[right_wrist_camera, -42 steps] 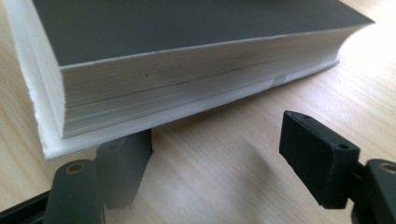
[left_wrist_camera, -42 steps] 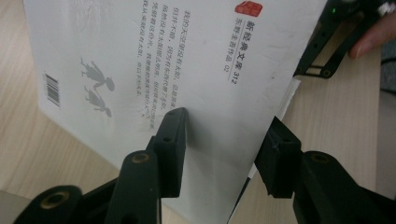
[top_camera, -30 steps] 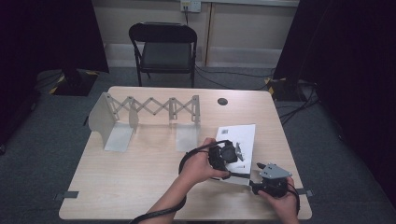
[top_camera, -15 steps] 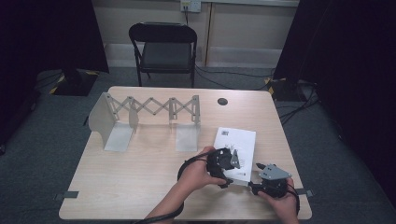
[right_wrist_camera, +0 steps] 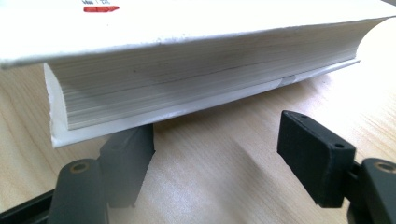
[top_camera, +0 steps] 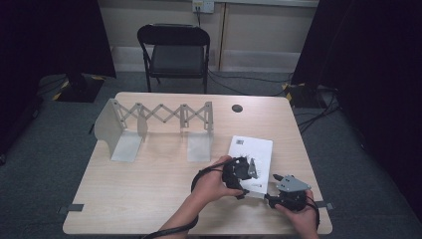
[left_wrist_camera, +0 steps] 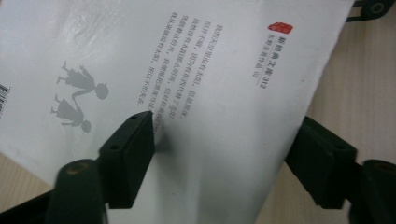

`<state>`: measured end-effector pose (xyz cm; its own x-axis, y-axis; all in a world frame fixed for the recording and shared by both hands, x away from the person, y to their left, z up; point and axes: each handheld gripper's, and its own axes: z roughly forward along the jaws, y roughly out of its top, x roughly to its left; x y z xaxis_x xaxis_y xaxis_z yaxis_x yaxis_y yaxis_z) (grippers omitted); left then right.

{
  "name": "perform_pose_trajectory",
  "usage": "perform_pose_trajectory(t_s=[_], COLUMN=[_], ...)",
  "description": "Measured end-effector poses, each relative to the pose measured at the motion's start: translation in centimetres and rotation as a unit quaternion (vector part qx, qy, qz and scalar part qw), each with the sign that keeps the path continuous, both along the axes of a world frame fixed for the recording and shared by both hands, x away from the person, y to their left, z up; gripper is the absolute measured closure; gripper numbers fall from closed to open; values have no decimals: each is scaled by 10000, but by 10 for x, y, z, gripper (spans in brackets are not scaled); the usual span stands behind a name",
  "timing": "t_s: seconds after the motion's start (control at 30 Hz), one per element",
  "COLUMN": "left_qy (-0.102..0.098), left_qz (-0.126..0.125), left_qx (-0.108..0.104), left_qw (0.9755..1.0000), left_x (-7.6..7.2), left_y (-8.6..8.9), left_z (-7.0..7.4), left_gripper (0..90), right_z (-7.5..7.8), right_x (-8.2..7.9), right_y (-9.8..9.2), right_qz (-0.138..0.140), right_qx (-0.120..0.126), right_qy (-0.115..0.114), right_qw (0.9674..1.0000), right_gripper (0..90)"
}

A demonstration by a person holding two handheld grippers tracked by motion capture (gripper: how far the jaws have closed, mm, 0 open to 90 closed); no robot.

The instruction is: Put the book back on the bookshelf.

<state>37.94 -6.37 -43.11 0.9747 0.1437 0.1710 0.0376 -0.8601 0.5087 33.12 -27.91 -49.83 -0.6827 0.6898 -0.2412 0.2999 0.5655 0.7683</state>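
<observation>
White book [top_camera: 256, 152] flat on table [top_camera: 149, 199], between parted, just-narrowing left gripper [top_camera: 244, 172] jaws, right gripper [top_camera: 274, 178] jaws wide.

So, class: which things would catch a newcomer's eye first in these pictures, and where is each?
The white book lies flat at the table's near right, with both hand-held tongs at it, left above its cover and right open at its corner. Far left stands a folding metal book rack.

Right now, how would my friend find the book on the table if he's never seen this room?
Start at the wooden table in front of the black chair. Look at its near right part, beside the two hands. The book lies flat there, white with small print and a barcode, unlike the grey metal zigzag rack standing at the far left.
</observation>
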Motion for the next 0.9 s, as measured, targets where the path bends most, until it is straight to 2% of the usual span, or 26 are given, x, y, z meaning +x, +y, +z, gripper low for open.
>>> perform_pose_trajectory(t_s=[0.07,0.13,0.2,0.27,0.3,0.33,0.37,0.43,0.47,0.53,0.6,0.63,0.77,0.83,0.9], left_qy=[-36,-163,-219,-259,-302,-347,-352,-249,-138,-8,53,60,-79,-171,-165], left_qz=[-2,-71,-96,-116,-172,-149,-133,-32,15,60,58,64,-46,-133,-191], left_qx=[82,208,244,174,189,105,107,-69,-151,-173,-9,-12,-99,-104,-147], left_qw=[10000,9996,9994,9994,9992,9992,9992,9997,9998,9998,10000,10000,9999,9997,9996], left_x=[-3,-6,-6,-8,-9,-11,-11,-10,-8,-6,-5,-5,-6,-7,-7], left_y=[-2,-5,-5,-5,-4,-3,-2,3,6,11,13,14,10,7,4], left_z=[2,4,4,1,0,-2,-1,-1,-1,-2,-4,-6,-10,-12,-14], left_gripper=[361,420,432,429,426,422,420,419,409,405,402,411,374,345,299], right_z=[0,0,0,2,4,7,8,12,14,16,15,14,9,9,10], right_x=[0,1,1,1,1,-2,-6,-10,-14,-17,-18,-18,-12,-10,-10], right_y=[0,-1,-2,-6,-10,-16,-21,-28,-29,-25,-14,-6,11,19,20], right_qz=[1,-4,-79,-188,-185,-175,-128,-50,11,207,268,291,103,56,39], right_qx=[4,16,75,141,165,228,421,511,544,718,666,657,726,589,525], right_qy=[6,22,124,374,534,731,785,1061,1039,1114,1111,1126,1199,1261,1252], right_qw=[10000,10000,9999,9990,9983,9969,9959,9930,9931,9910,9912,9910,9901,9902,9907], right_gripper=[282,287,287,290,293,292,294,302,312,345,350,367,437,438,443])
